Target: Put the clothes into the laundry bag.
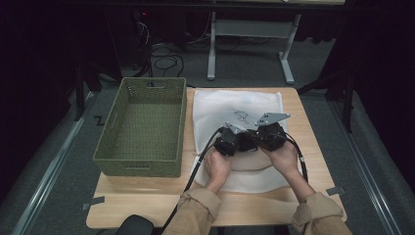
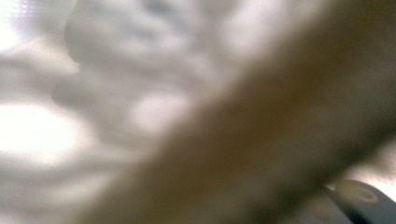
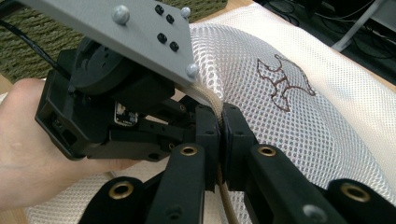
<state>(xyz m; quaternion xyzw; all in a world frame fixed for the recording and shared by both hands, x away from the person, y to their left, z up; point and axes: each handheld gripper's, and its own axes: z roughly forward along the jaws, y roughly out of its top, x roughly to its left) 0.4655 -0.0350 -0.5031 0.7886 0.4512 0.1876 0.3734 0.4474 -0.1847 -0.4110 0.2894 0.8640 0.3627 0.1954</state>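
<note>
both grippers pinching the mesh bag's edge

i am holding the white mesh bag (image 1: 235, 110) flat on the wooden table (image 1: 313, 147), just right of the green basket (image 1: 142, 127). my right gripper (image 3: 220, 122) is pressing its jaws together on the bag's tan trimmed edge (image 3: 212, 100), which i am seeing run up between them in the right gripper view. my left gripper (image 1: 229, 141) is sitting right beside it, nearly touching; its own view is a blur of white mesh (image 2: 116, 70) and tan band (image 2: 261, 154), so i am reading its jaws as pinching the same edge. i am judging that i am gripping close together to get two holds on the rim, probably for pulling the opening apart or lifting the bag toward the basket.
</note>
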